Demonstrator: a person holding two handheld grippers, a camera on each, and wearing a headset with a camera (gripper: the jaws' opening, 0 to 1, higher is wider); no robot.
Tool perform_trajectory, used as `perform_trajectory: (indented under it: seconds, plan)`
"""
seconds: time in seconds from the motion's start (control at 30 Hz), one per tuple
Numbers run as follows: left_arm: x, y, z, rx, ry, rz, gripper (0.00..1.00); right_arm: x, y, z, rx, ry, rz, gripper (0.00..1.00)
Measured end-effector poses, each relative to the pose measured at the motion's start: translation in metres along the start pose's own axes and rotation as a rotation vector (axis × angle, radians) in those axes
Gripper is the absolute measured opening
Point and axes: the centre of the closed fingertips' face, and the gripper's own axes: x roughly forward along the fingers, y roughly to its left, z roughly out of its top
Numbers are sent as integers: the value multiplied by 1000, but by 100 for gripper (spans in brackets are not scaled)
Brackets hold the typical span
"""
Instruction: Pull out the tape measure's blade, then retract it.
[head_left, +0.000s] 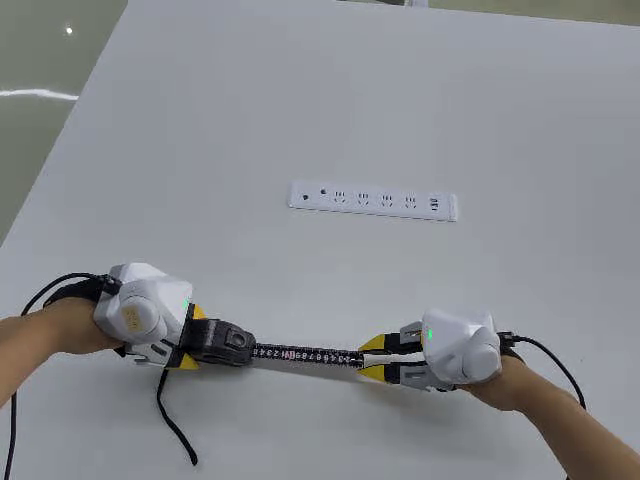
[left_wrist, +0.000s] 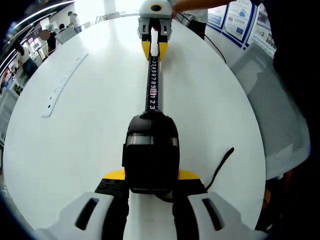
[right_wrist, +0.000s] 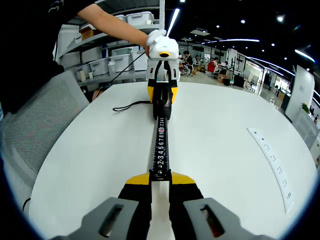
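**Desk:** Head view first. Where's the tape measure?

**Photographer:** On the white table (head_left: 350, 100), at 7 o'clock. The left gripper (head_left: 192, 338) is clamped on its black case (head_left: 225, 343). The blade (head_left: 305, 354) runs out toward 4 o'clock, its tip pinched in the right gripper (head_left: 371, 358). A power strip (head_left: 373, 200) lies well apart, at 12.

**Desk:** Left gripper view?

**Photographer:** The case (left_wrist: 151, 150) sits gripped between the yellow-tipped jaws at 6. The blade (left_wrist: 153, 82) stretches to the right gripper (left_wrist: 155, 47) at 12.

**Desk:** Right gripper view?

**Photographer:** Jaws narrow on the blade's end at 6, case and left gripper at 12.

**Desk:** Which step?

**Photographer:** The pull-out, by my reading, with only a short run drawn. Next likely calls for parting the grippers in line, then easing the tip back so the blade doesn't snap home.
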Motion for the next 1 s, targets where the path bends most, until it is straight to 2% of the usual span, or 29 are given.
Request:
perform_trajectory:
  seconds: [1.0]
  plan:
    - [0,0,-1,-5,7,-1,29,-8,0,-4,9,-9,-2,10]
